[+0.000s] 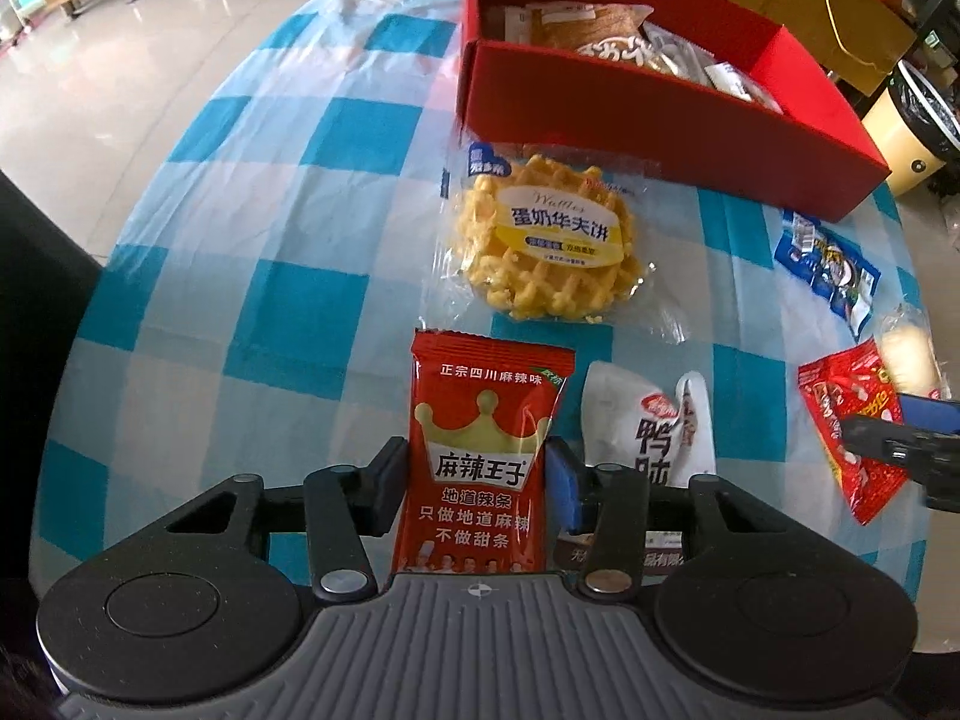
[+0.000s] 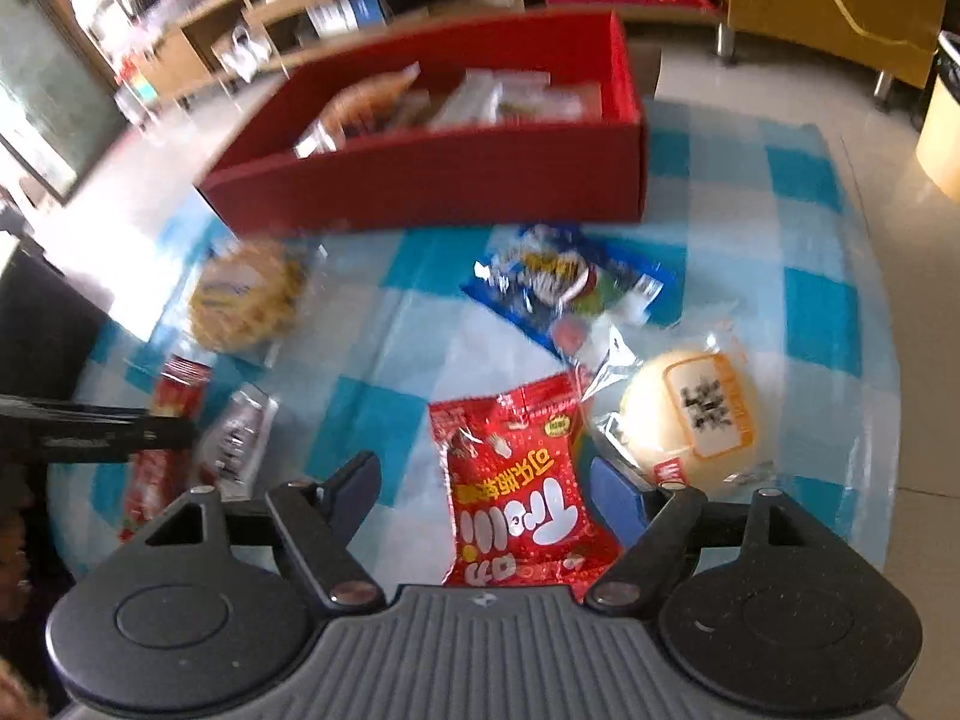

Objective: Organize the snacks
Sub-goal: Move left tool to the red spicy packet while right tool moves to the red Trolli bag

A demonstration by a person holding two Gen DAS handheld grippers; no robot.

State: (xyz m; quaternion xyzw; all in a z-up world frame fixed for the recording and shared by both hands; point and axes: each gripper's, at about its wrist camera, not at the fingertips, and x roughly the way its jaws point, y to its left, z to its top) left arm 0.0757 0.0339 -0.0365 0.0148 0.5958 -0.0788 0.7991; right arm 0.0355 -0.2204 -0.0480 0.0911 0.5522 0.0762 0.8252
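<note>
So the setup: checked blue-and-white tablecloth [image 1: 288, 228] with 1 red box [image 1: 660, 114] at the far edge, already partly filled with packets. Still loose on the cloth I count 6 snacks: 1 waffle pack [image 1: 546, 240], 1 round bun [image 2: 690, 414], 1 blue packet [image 2: 570, 288], 1 white duck snack pouch [image 1: 648, 420], 1 red crown-logo spicy strip packet [image 1: 480, 462] and 1 shiny red candy bag [image 2: 522, 480].

The left gripper [image 1: 480, 480] has its 2 pads pressed against the sides of the spicy strip packet, so it looks clamped on it, down near the cloth well short of the box. The right gripper [image 2: 486, 492] is spread wide around the candy bag, nothing squeezed yet.

What I'd worry about: the spicy packet is only pinched by its soft edges, so it could fold or slide out on the way to the box. The right side's outer finger sits just beside the bun's wrapper, so closing could snag that too. The right view is blurry, so aim may be off.
</note>
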